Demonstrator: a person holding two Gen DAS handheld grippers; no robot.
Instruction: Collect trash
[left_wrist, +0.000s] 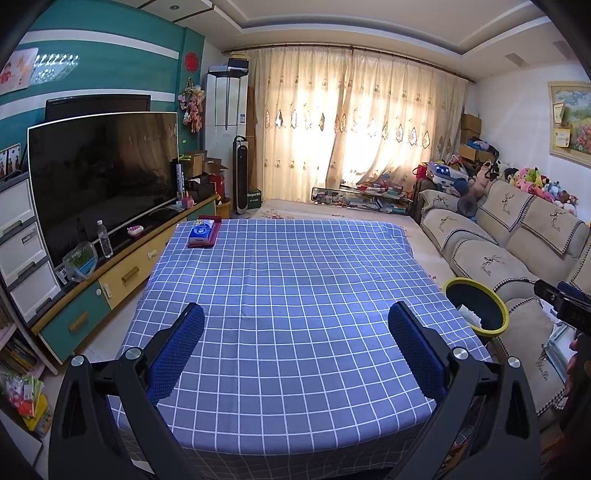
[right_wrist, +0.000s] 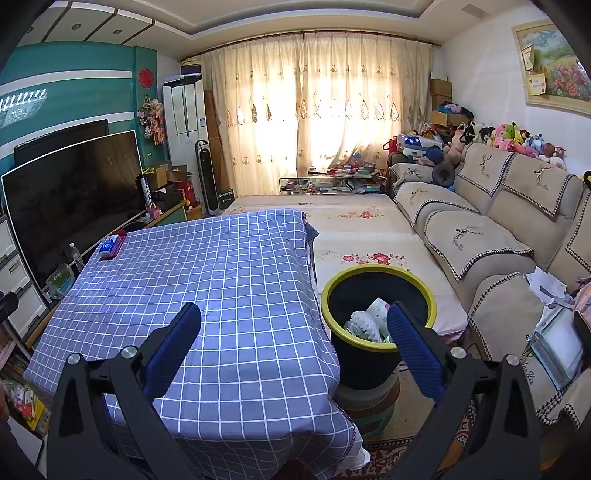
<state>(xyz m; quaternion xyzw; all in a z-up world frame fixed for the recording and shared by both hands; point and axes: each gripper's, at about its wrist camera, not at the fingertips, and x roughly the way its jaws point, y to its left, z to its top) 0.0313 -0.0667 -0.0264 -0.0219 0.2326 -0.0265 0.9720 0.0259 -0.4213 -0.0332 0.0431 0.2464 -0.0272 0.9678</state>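
A lived-in family living room: a big television (left_wrist: 103, 177) on a low cabinet (left_wrist: 122, 277) at nine o'clock, a beige sofa (right_wrist: 491, 236) lined with plush toys (right_wrist: 517, 140) at three, sunlit embroidered curtains (left_wrist: 354, 122) at twelve, and a checked-cloth table (left_wrist: 295, 295) in the middle

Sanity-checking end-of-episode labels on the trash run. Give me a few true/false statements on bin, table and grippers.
1. The left gripper holds a piece of trash. False: its jaws are wide apart with nothing between them.
2. The bin already has trash inside. True.
3. The bin sits on top of the checked table. False: it stands beside the table, raised on a stool.
4. The right gripper is open and empty. True.
5. The tissue pack lies at the table's far left corner. True.
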